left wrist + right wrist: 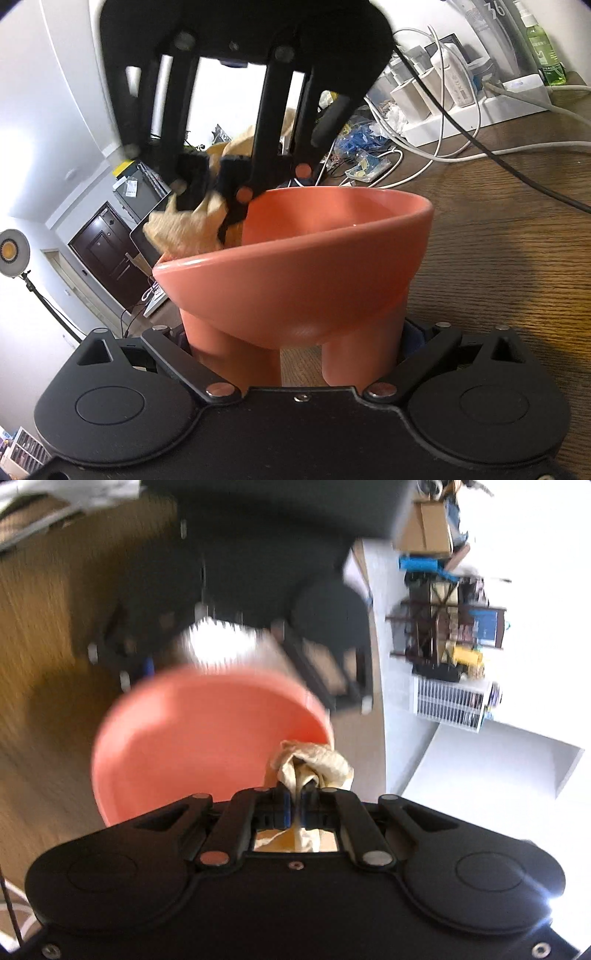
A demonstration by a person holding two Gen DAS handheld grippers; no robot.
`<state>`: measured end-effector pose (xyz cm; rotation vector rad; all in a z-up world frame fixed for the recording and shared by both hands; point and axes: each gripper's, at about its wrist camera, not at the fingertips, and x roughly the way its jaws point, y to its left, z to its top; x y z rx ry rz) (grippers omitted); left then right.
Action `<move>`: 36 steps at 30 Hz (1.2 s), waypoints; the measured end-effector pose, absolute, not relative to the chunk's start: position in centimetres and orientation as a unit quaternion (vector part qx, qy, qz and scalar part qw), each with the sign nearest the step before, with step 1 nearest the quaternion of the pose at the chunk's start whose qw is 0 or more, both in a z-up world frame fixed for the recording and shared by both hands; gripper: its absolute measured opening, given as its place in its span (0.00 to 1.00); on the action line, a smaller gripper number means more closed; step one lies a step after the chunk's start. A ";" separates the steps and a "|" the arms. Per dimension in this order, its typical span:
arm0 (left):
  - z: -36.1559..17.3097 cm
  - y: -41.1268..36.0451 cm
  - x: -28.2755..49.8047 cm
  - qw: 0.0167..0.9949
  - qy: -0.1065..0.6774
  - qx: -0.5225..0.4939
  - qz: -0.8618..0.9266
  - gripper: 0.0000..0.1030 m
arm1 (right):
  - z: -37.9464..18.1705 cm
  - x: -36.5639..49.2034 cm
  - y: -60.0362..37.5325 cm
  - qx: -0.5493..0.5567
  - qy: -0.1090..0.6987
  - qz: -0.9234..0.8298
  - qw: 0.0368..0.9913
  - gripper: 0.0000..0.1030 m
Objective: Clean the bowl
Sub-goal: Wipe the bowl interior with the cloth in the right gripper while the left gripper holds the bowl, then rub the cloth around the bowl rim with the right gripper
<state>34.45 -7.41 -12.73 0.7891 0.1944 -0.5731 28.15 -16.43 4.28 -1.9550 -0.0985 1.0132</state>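
While the left gripper (pixel 295 354) clamps the footed coral bowl (pixel 295 273), the right gripper (pixel 294 805), pinching a beige cloth (pixel 314 764), wipes at its rim, lower centre; sweeping the inside likely follows.

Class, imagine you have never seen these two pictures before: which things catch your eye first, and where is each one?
The salmon-coloured footed bowl dominates, its legs gripped by the left gripper above the wooden table. At the bowl's rim, the right gripper pinches a crumpled beige cloth. Behind, white cables sprawl across the table.
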 end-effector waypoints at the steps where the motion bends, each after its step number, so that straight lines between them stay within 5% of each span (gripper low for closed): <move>1: -12.7 -7.4 34.3 0.879 0.093 0.379 -0.275 0.94 | 3.7 28.2 -16.5 -0.795 -0.034 0.404 0.451 0.05; 9: -12.7 -7.6 34.1 0.879 0.093 0.379 -0.274 0.94 | 4.8 27.8 -20.4 -0.807 0.019 0.394 0.440 0.05; 14: -12.8 -7.6 34.0 0.879 0.093 0.379 -0.275 0.94 | -2.9 24.2 -19.6 -0.801 0.049 0.429 0.416 0.04; 25: -12.8 -7.5 34.6 0.879 0.101 0.377 -0.273 0.95 | 1.9 23.3 -13.9 -0.771 -0.025 0.436 0.464 0.04; 36: -12.8 -7.8 34.5 0.879 0.096 0.379 -0.271 0.95 | -2.5 24.4 -17.8 -0.810 0.040 0.385 0.441 0.05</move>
